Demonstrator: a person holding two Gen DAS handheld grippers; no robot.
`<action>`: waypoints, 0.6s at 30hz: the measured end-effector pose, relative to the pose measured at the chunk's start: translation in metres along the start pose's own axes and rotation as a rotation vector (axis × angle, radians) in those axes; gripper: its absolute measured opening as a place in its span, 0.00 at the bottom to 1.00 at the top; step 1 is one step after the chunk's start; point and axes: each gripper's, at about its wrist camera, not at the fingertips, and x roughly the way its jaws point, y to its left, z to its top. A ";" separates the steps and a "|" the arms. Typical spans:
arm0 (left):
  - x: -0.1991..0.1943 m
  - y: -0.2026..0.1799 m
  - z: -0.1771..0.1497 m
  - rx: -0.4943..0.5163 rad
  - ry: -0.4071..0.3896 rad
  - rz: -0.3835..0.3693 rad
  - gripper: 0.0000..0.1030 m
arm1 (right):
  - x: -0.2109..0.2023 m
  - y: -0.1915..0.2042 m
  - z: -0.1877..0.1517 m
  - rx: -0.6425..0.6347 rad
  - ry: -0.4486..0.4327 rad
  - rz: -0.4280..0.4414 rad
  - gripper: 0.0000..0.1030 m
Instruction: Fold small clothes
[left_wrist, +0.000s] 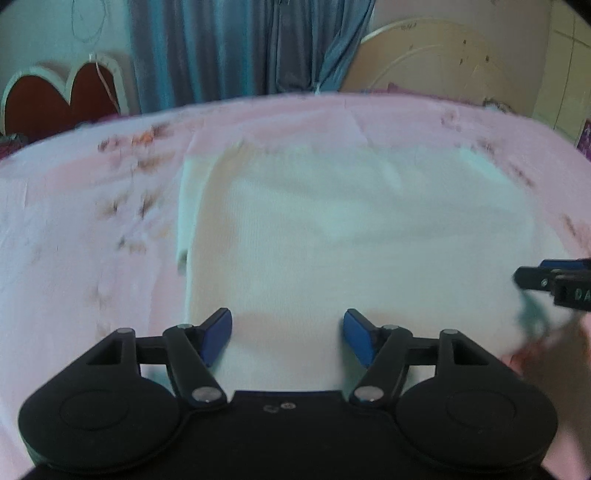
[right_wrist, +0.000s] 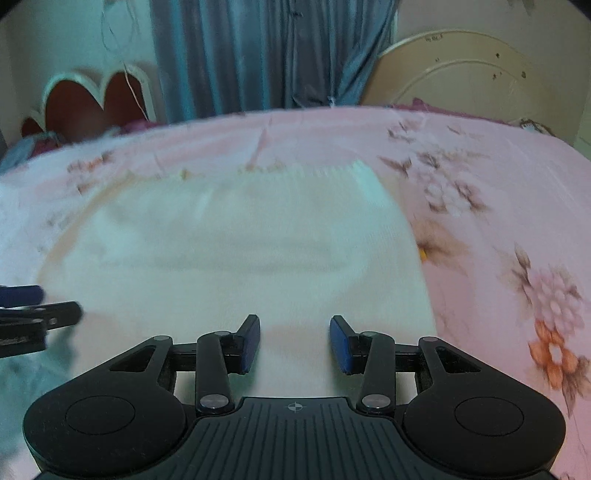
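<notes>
The white garment (left_wrist: 354, 236) lies folded in a neat block on the pink bed (left_wrist: 74, 229), both the left tool (left_wrist: 287, 338) and right tool (right_wrist: 294, 343) hover apart and empty, perhaps one last fold left

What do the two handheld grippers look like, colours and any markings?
Both are matte black plastic. The left gripper and right gripper each have two hinged link arms with silver pivot pins, round housings at the sides and blue pads on the fingers. The right's base is ribbed, with a small crosshair mark.
</notes>
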 end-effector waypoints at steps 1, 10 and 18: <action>-0.001 0.002 -0.004 -0.010 -0.012 -0.003 0.65 | 0.001 -0.001 -0.004 -0.005 0.006 -0.010 0.40; -0.002 0.004 -0.006 -0.027 -0.005 -0.006 0.65 | -0.001 -0.002 -0.013 -0.012 0.017 -0.036 0.41; -0.007 0.005 -0.003 -0.061 0.023 -0.025 0.70 | -0.001 0.002 -0.015 -0.017 0.009 -0.052 0.41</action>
